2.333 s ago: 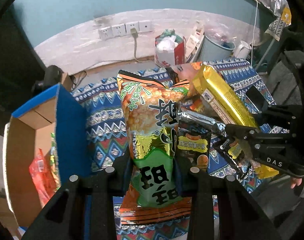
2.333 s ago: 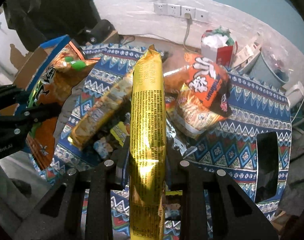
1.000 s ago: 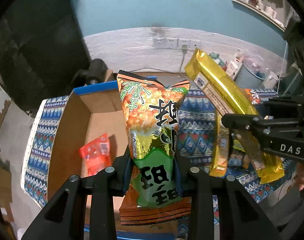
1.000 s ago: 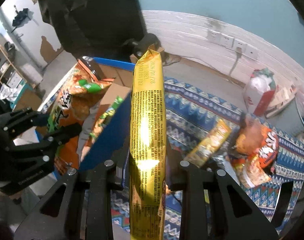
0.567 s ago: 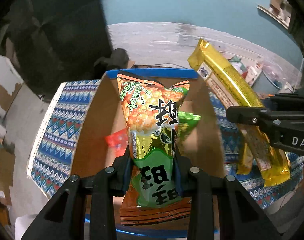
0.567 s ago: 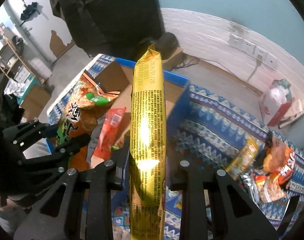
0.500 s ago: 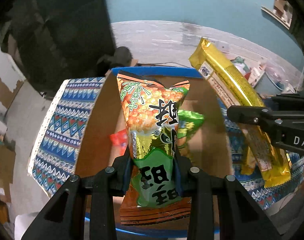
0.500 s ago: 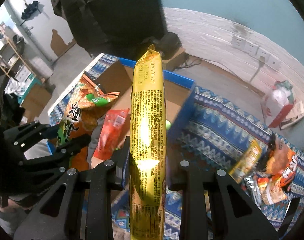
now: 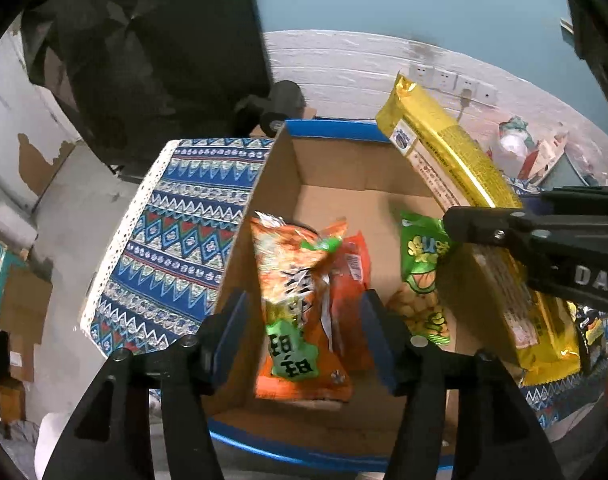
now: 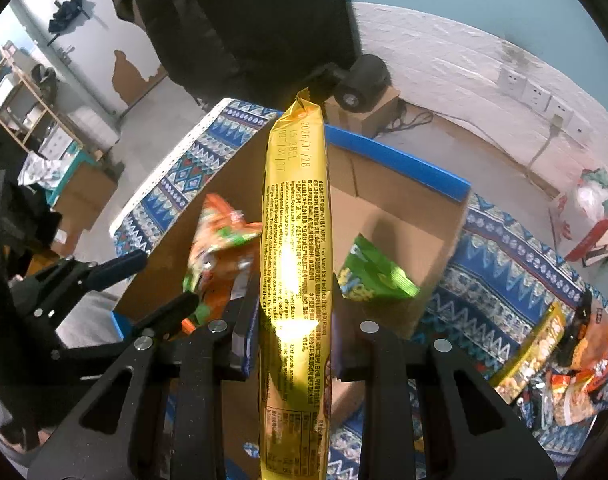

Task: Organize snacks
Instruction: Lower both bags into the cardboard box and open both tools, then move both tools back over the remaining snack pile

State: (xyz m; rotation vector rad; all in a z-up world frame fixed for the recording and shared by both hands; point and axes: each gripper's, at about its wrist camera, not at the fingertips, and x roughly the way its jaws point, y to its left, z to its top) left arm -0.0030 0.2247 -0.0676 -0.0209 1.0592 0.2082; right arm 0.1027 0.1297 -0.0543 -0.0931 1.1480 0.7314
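Note:
My left gripper (image 9: 304, 308) hangs over the open cardboard box (image 9: 332, 176), and its jaws are opening. The orange and green snack bag (image 9: 296, 300) lies loose below them in the box, free of the pads, beside a red packet (image 9: 354, 276) and a green bag (image 9: 422, 276). My right gripper (image 10: 294, 312) is shut on a long gold packet (image 10: 296, 220), held upright over the box's right side. In the right wrist view the left gripper (image 10: 166, 280) is at the left, with the blurred orange bag (image 10: 220, 240) just beyond it.
The box has a blue rim and stands on a blue patterned cloth (image 9: 184, 220). More snacks (image 10: 564, 360) lie in a heap at the right on the cloth. A black device (image 10: 360, 76) on a small carton sits behind the box, and a red and white bag (image 10: 592, 208) stands by the wall.
The left jaws have spread and the orange and green bag has dropped out of them into the box. Both grippers have shifted further over the box; the gold packet stays gripped.

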